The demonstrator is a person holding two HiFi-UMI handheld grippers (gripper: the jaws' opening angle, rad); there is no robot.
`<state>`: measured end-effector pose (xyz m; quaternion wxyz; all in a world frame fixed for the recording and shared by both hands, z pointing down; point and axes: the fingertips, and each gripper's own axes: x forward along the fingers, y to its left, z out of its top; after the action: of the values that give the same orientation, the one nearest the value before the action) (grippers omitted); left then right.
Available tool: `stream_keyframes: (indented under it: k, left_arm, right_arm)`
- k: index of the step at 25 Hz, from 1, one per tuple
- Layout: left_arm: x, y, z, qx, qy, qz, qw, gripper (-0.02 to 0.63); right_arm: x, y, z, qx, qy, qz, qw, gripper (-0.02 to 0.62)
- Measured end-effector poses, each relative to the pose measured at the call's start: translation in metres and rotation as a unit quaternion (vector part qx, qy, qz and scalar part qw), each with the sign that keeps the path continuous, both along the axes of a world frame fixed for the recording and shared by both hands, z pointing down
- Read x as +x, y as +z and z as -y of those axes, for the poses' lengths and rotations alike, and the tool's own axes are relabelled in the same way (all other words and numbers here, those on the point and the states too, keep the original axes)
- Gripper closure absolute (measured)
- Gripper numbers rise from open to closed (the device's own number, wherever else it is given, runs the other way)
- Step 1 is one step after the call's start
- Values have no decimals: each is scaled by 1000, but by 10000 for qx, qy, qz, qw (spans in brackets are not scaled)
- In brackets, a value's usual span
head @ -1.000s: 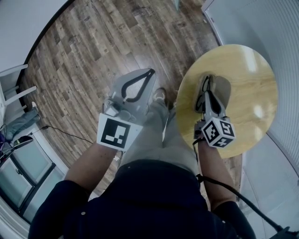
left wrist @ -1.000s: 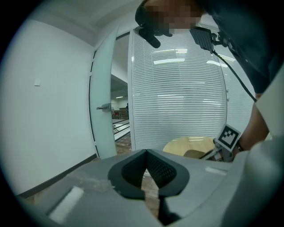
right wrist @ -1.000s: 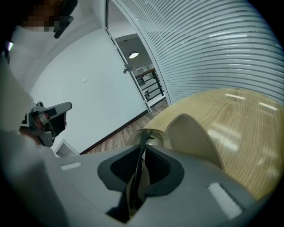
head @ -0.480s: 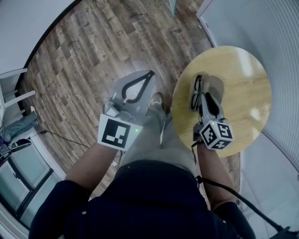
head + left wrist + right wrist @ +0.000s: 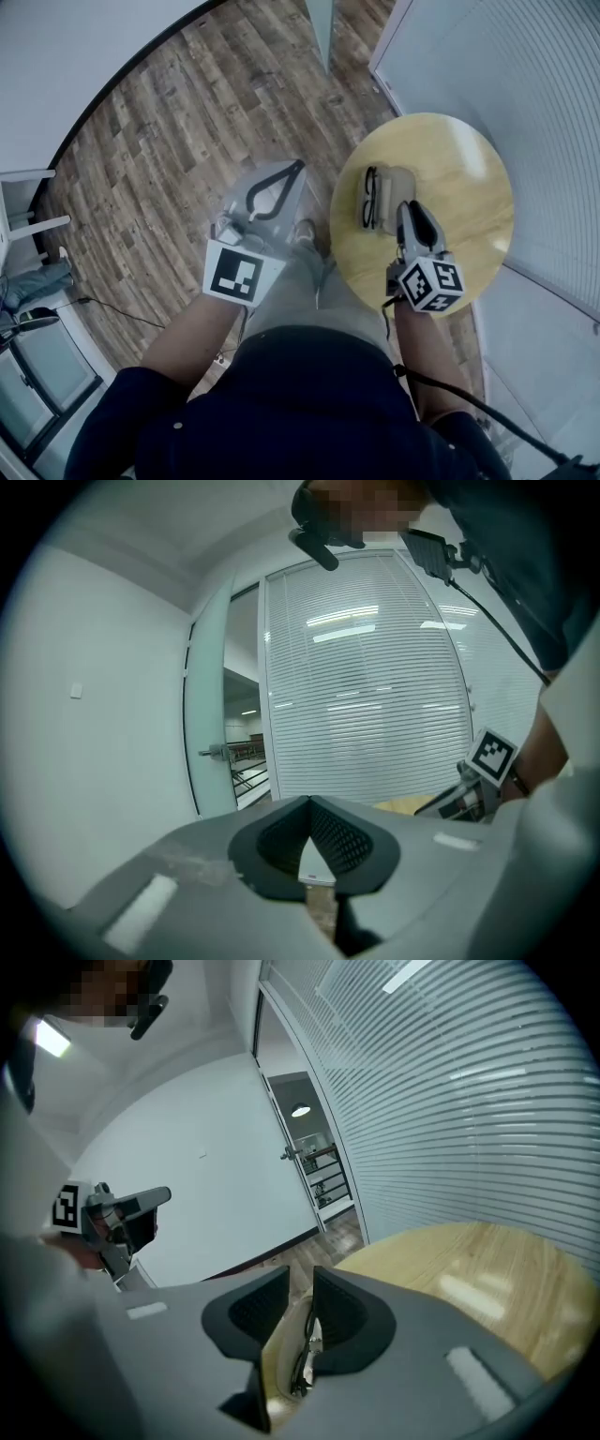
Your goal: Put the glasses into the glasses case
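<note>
You are holding the right tongs [image 5: 410, 208] over the round pale-wood bench [image 5: 464, 178], with their tips lying over the near right edge of the beige oval glasses case [image 5: 396, 187]. Their two dark pads are standing a narrow slit apart. In the right gripper view, the case's pale rim and a dark piece of frame are showing down through that slit. I cannot tell whether either pad is touching the case.

The case is lying left of the bench's middle, toward its left edge. The black-framed glasses [image 5: 369, 197] are lying against the case's left side, nearer that edge. It is not clear whether they are sitting inside an open half of the case or just beside it.

You are holding the left tongs [image 5: 299, 168] well off the bench's left edge, above the brown wood-plank floor [image 5: 159, 141] and just ahead of your light trousers [image 5: 314, 281]. Their pads are pressing together at the tips with nothing between them. They are pointing toward the white slatted blinds [image 5: 375, 714] and a glass door [image 5: 211, 742].
</note>
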<state>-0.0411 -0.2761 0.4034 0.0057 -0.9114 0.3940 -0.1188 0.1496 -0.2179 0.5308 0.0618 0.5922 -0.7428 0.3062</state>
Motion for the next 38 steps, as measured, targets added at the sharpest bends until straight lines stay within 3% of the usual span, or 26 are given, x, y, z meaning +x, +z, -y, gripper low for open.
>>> stream_keyframes:
  k: [8,19,29,34,38]
  left_arm:
    - [12,-64,-8,538,176,-119,9983,600]
    - [36,-131,-49,866,551,-480,9936,600]
    - [54,-169,-73,1143,785,-453,9893,600]
    - [47,-169,-66,1018,445,-597,9920,600]
    - [46,-169,-67,1085,406,-522,9919,600]
  right_arm:
    - [29,-67,-20,629,156,-103,9978,511]
    - [37,-187,-66,1862,-297,-507,9808,584]
    - [59,-215,-103,1971,-146,-805,9770,586]
    - [65,-223,-105,2054,-136,-833,9750,586]
    - [67,-222,-102,2063,-171,-804,9750,586]
